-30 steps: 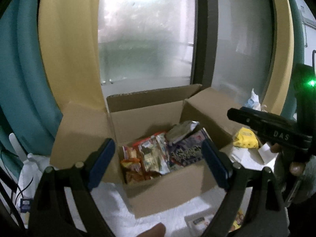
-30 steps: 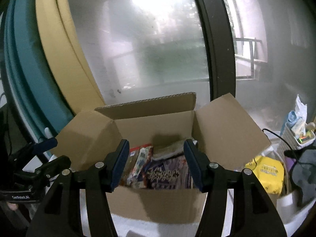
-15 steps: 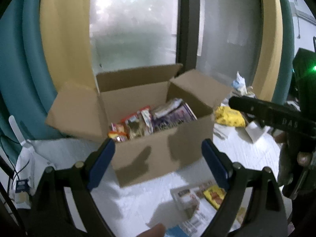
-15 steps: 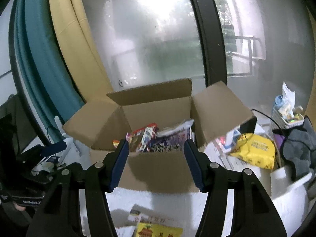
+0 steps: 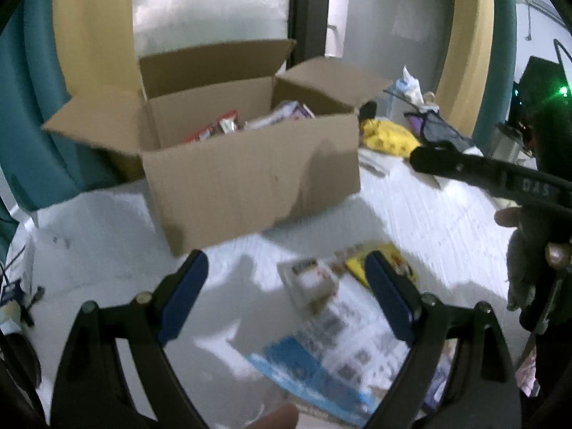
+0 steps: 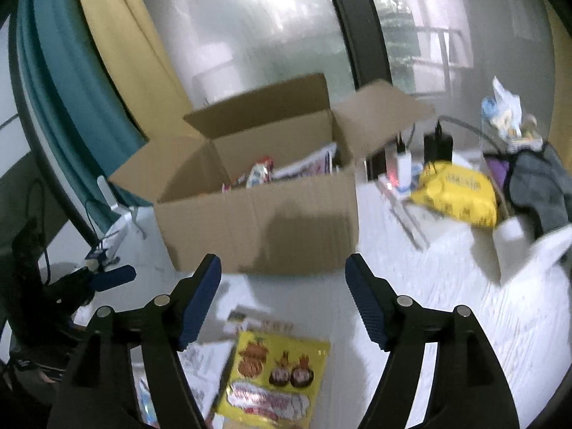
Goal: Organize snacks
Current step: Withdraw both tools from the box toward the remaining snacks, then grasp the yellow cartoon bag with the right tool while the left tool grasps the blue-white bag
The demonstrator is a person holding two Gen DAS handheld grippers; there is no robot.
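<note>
An open cardboard box [image 5: 250, 175] [image 6: 264, 214] with several snack packs inside stands on the white table. In front of it lie loose packs: a yellow snack pack [image 6: 279, 375] [image 5: 386, 262], a small white pack [image 5: 309, 284] and a blue-and-white sheet [image 5: 332, 354]. My left gripper [image 5: 284, 286] hangs open above the white pack with nothing between its fingers. My right gripper [image 6: 282, 293] is above the yellow pack; its jaws are opening and hold nothing. The right gripper's body [image 5: 493, 178] shows in the left wrist view, the left gripper's [image 6: 107, 279] in the right wrist view.
A yellow bag [image 6: 457, 193] [image 5: 389, 139], chargers with cables [image 6: 436, 146], a grey cloth [image 6: 540, 186] and a white container [image 6: 514, 239] crowd the table right of the box. Teal and yellow curtains [image 6: 89, 82] and a window stand behind. Cables lie at the left table edge [image 5: 18, 293].
Both grippers drew back from the box and sank toward the table, so the loose packs in front came into view. The right gripper's jaws stand wider than before.
</note>
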